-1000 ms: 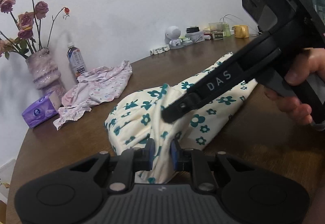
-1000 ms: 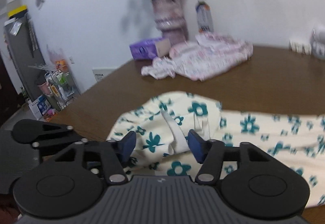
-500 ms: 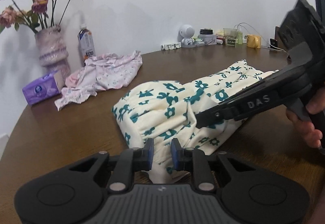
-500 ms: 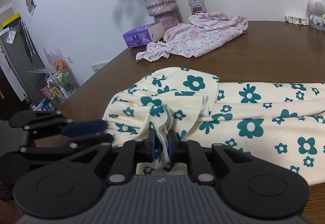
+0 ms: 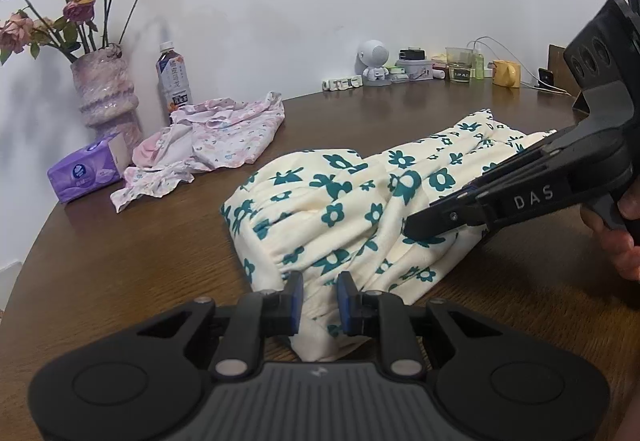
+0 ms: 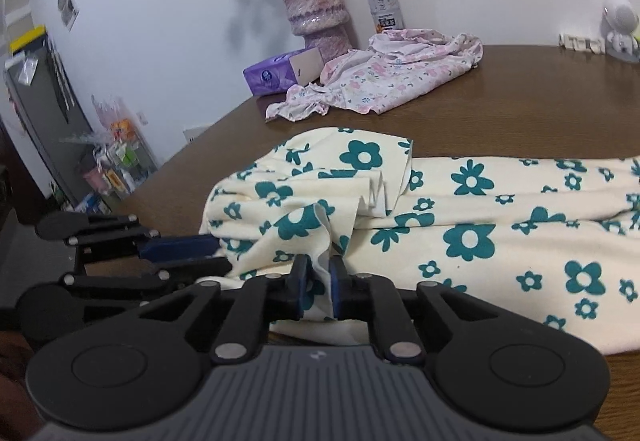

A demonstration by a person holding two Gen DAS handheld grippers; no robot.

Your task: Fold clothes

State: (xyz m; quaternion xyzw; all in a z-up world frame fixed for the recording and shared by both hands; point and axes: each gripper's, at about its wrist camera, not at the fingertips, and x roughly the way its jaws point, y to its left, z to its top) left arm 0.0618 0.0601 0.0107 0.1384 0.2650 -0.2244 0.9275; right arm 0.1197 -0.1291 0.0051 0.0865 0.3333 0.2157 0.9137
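A lived-in room of a home, probably a dining or living area: a round wooden table (image 5: 120, 261) stands against a plain white wall, bearing a vase of dried roses (image 5: 105, 93), a tissue pack (image 5: 84, 173), a drink bottle (image 5: 173, 79) and crumpled clothes (image 5: 208, 137). A yellow mug (image 5: 506, 73), a small robot figurine (image 5: 374, 59) and chargers crowd the far edge, and what looks like a fridge (image 6: 44, 113) stands beyond, though blurred.

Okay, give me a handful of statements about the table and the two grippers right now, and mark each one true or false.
1. Both grippers pinch the cream garment with teal flowers. True: left gripper, right gripper.
2. The pink floral garment lies neatly folded. False: it is crumpled.
3. The purple tissue pack sits beside the vase. True.
4. The bottle lies on its side. False: it stands upright.
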